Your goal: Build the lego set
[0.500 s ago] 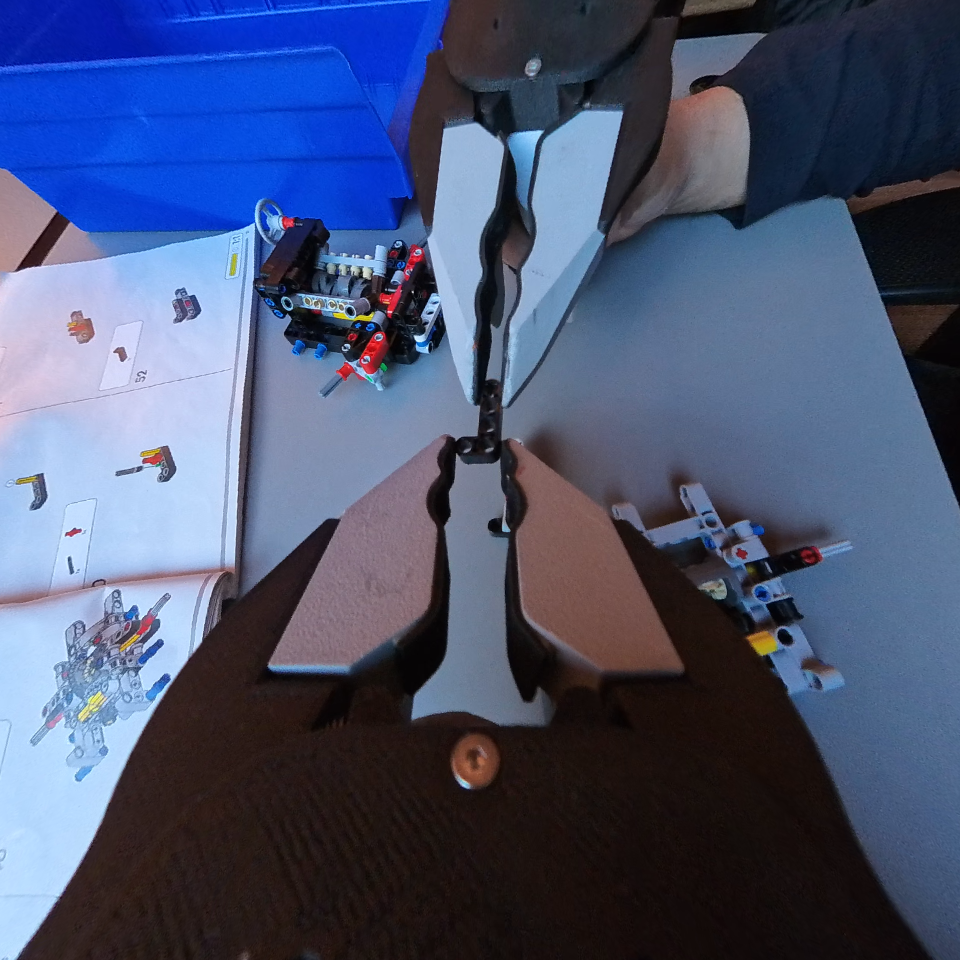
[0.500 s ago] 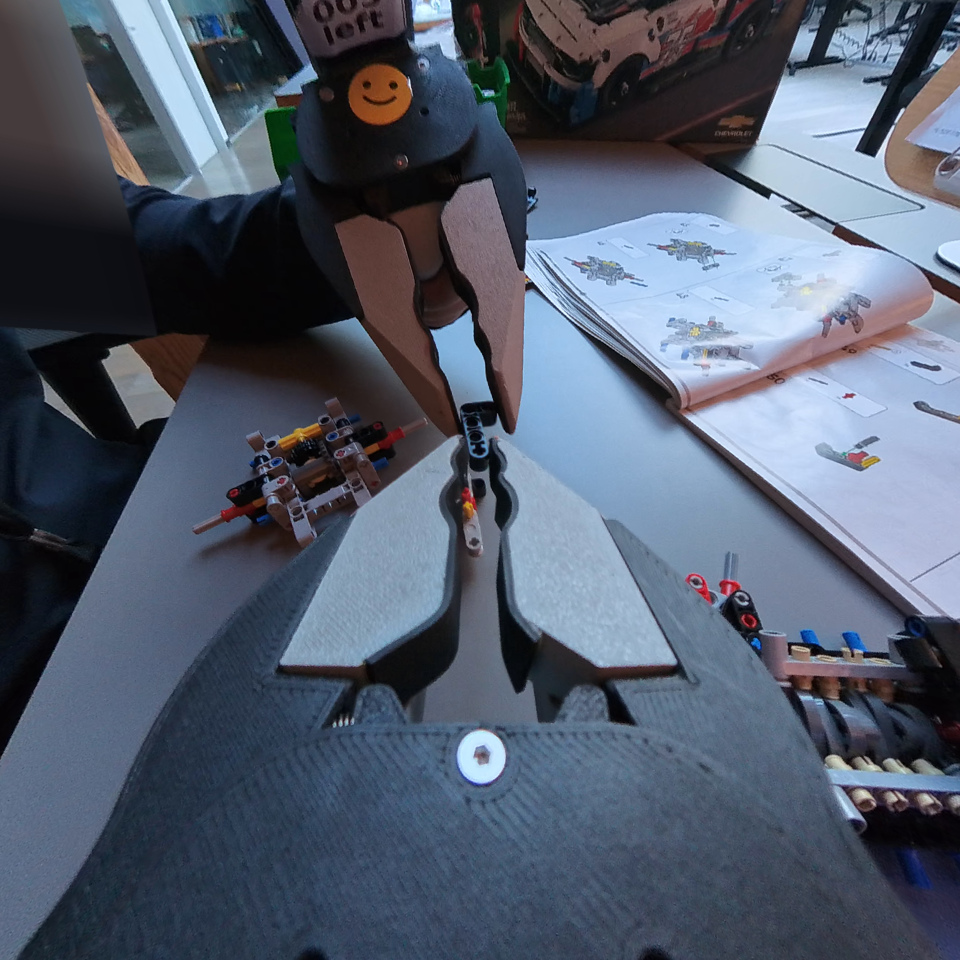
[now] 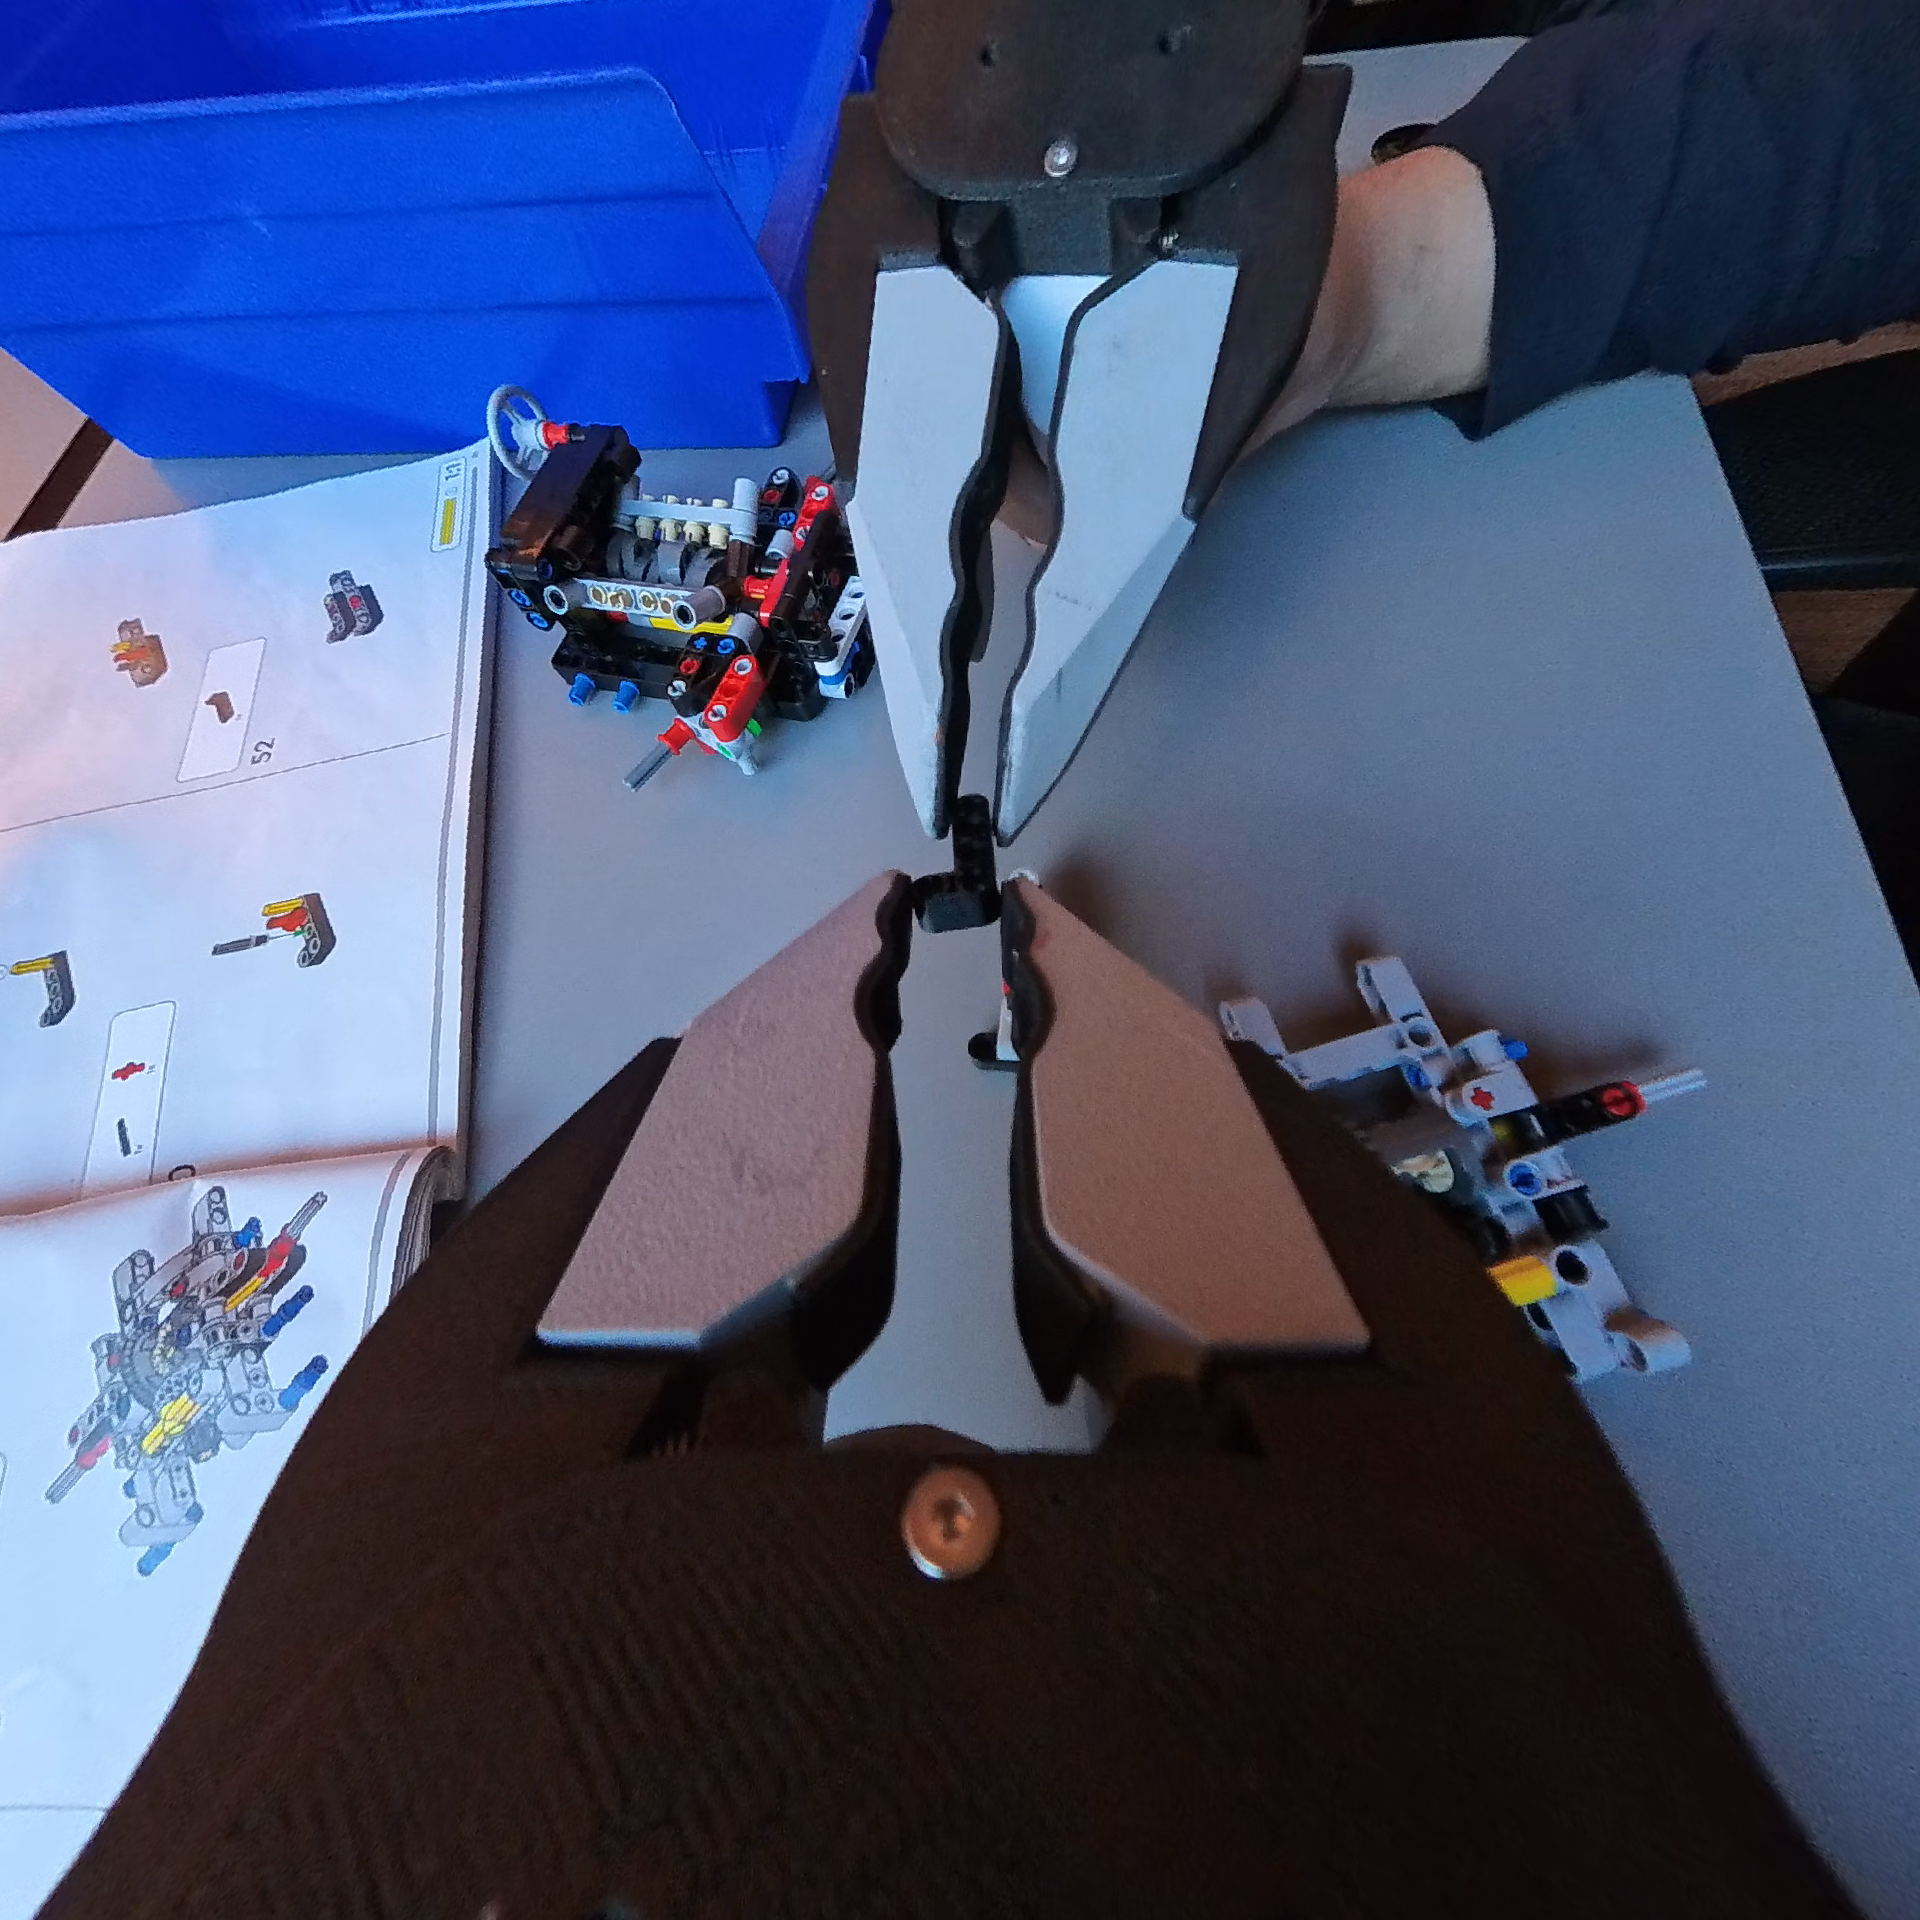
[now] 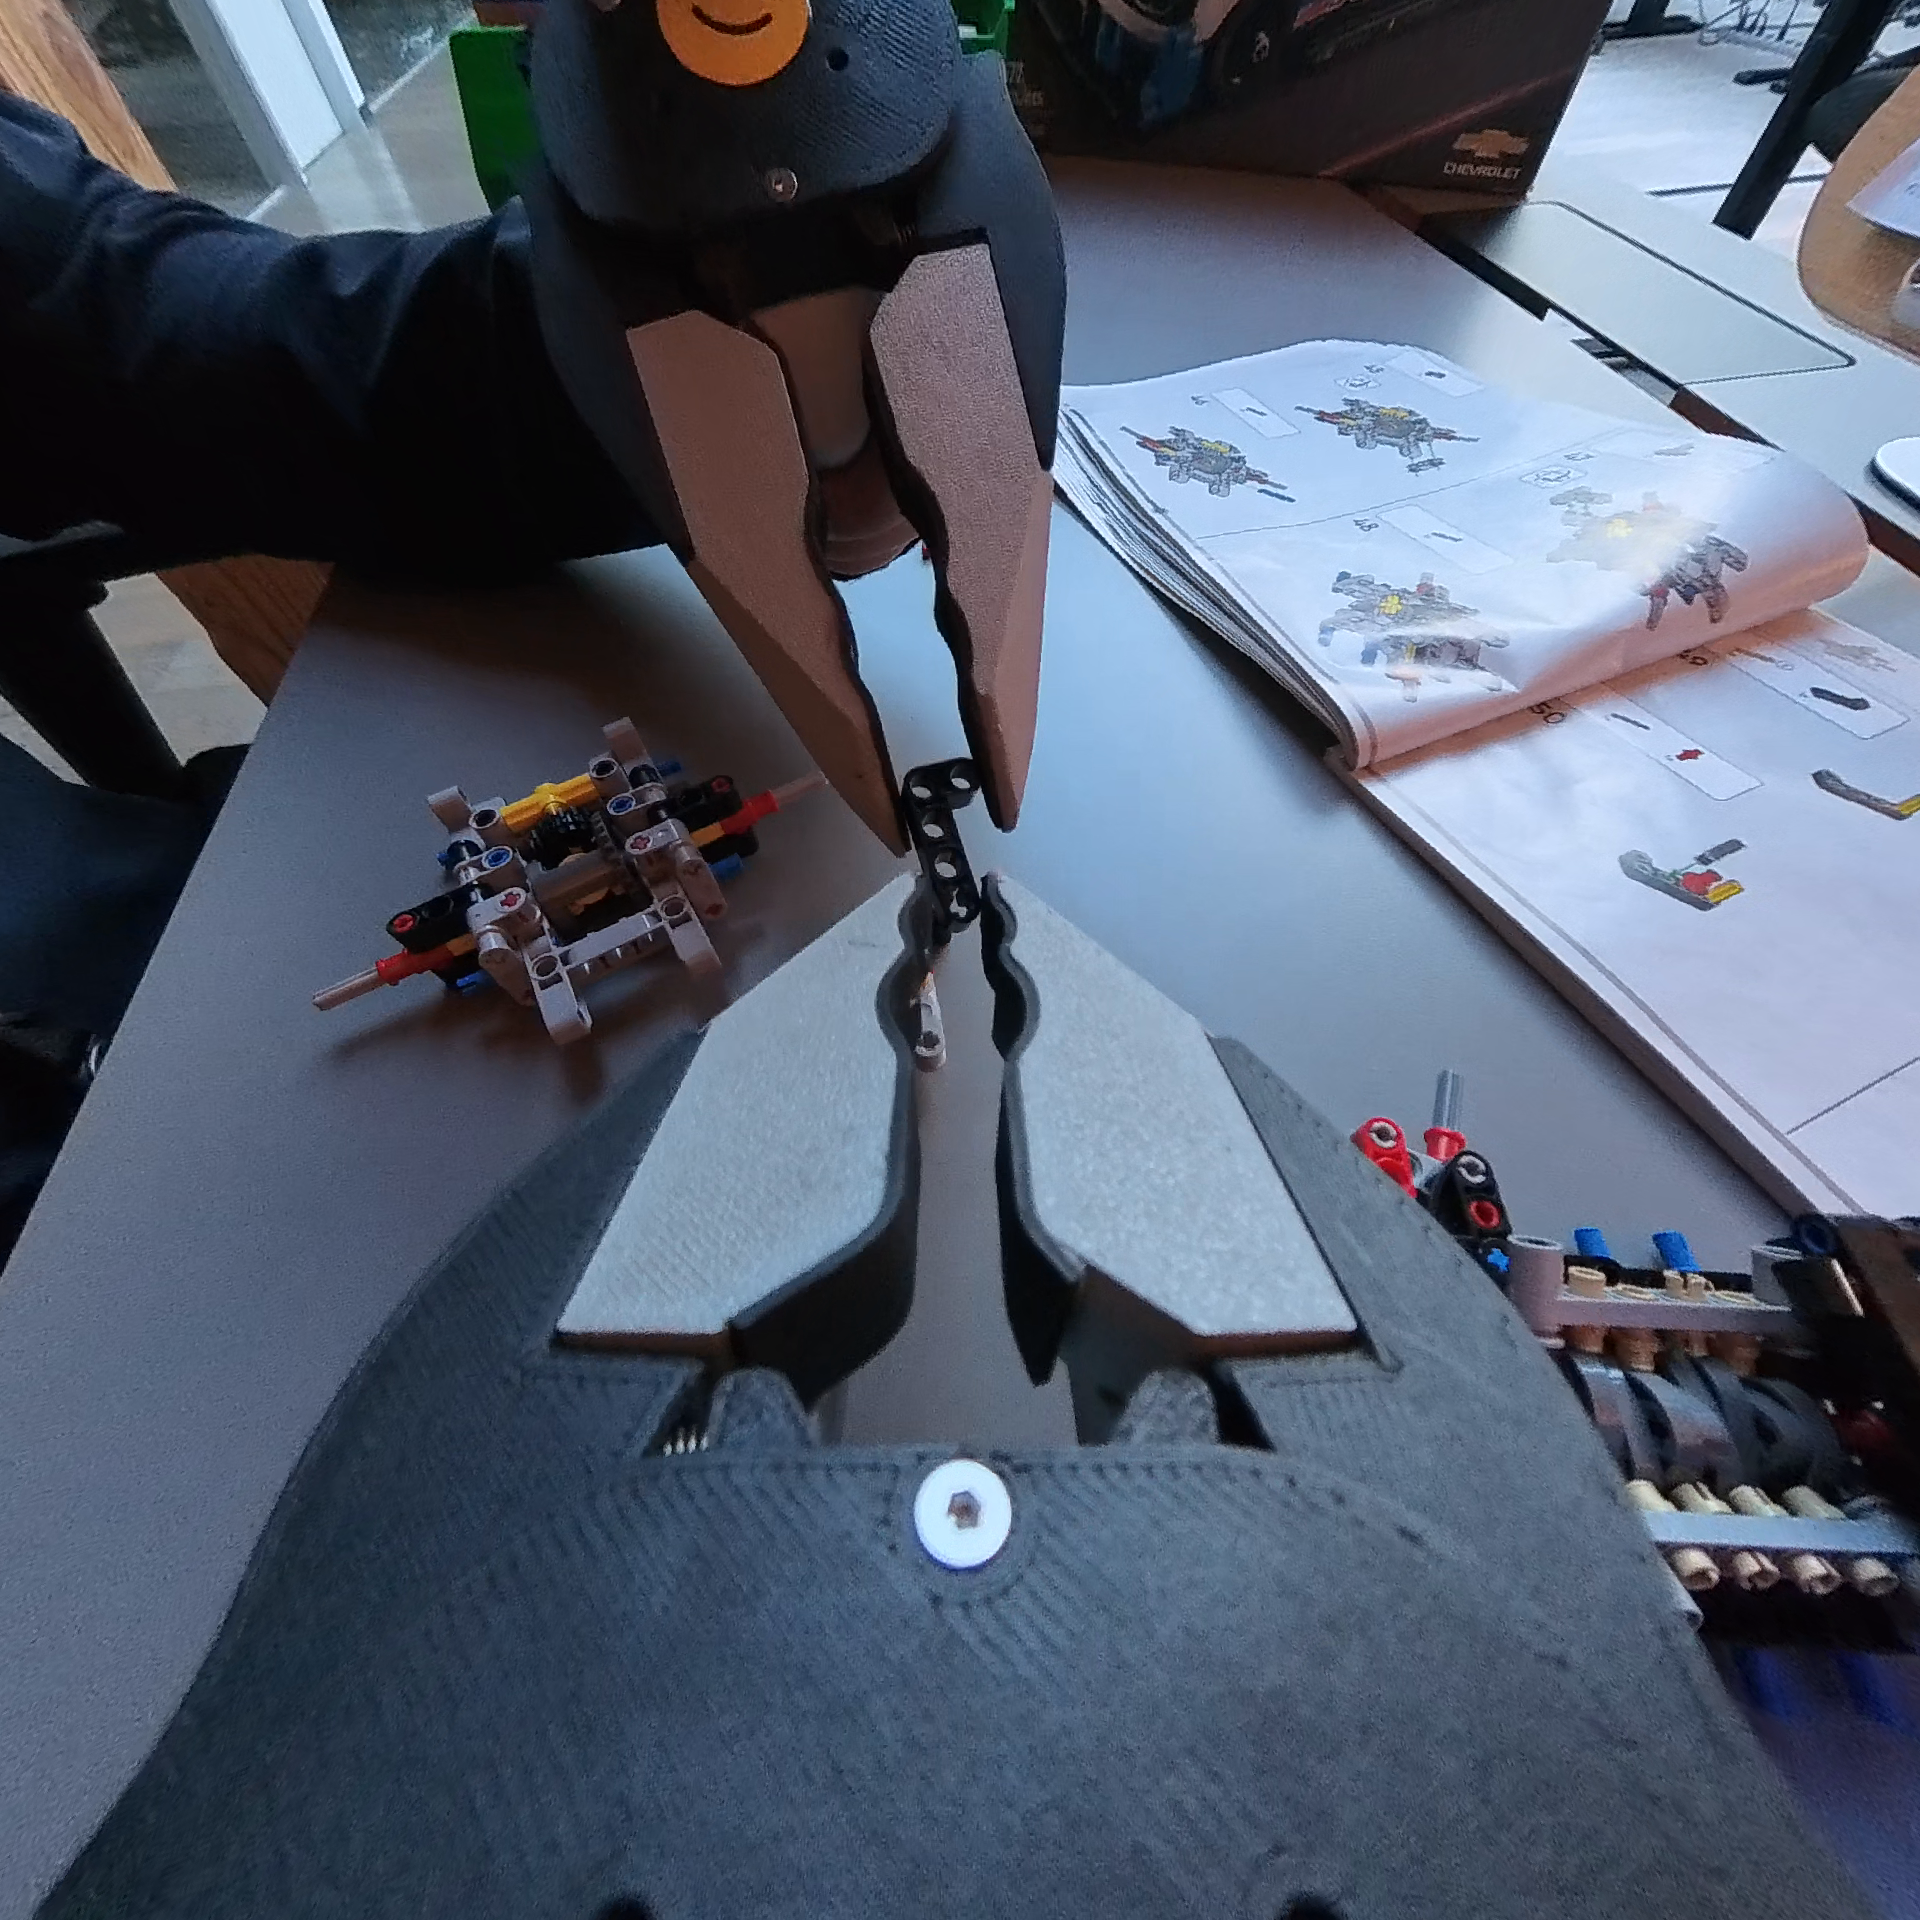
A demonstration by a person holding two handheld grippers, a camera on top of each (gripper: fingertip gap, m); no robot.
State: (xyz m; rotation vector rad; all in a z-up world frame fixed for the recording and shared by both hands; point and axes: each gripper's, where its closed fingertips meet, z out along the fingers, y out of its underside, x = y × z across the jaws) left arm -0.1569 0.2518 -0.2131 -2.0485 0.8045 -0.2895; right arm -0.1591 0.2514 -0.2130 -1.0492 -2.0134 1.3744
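Observation:
A black L-shaped beam [image 3: 954,914] with holes hangs above the grey table [image 3: 1403,727], held between both grippers. My left gripper [image 3: 958,888], with brown fingers, is shut on the beam's short arm. In the right wrist view it [image 4: 945,831] comes down from above onto the beam [image 4: 940,831]. My right gripper [image 4: 951,883], with grey fingers, is shut on the end of the long arm. In the left wrist view it [image 3: 971,829] faces mine tip to tip. A small pale piece [image 4: 927,1023] with a red mark lies on the table under the beam.
A black brick-built chassis [image 3: 675,603] stands left of the grippers, and a grey assembly [image 3: 1475,1143] lies to the right. An open instruction booklet [image 3: 239,779] covers the left side. A blue bin [image 3: 364,208] stands behind. A dark printed box [image 4: 1299,73] is at the table's far end. Less than 4 cm separates the two grippers' tips.
Both grippers have closed in a little on each other, and the beam now leans slightly. Both grips on the beam hold as before.

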